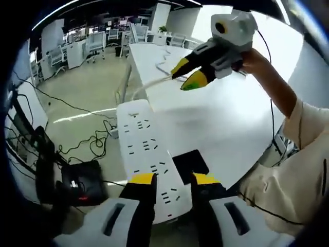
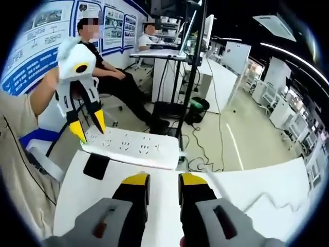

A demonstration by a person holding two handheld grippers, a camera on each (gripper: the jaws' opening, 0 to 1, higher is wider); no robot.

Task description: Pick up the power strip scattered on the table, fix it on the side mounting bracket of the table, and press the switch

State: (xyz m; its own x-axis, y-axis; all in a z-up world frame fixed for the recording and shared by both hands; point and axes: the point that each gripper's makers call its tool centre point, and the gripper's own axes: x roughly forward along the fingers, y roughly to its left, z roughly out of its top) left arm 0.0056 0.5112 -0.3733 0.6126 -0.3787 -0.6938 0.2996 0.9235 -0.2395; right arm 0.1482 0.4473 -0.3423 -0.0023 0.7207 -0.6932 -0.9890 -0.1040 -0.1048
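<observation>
White tabletop (image 2: 154,206) edge is overhung by the power strip (image 1: 146,154), which is pinched at one end by the left tool (image 1: 174,180). Right tool (image 2: 163,180) is seen spread, apart from the strip.

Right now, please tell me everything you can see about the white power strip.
The power strip is a long, flat white bar that looks like plastic, with rows of dark socket slots along its top face. It lies along the edge of the white table, jutting past it over the floor. The left gripper grips one end between its yellow-tipped jaws; a black pad sits on the table close by. A white cable leaves the far end and runs across the table. The right gripper hovers near that end, not touching it.
</observation>
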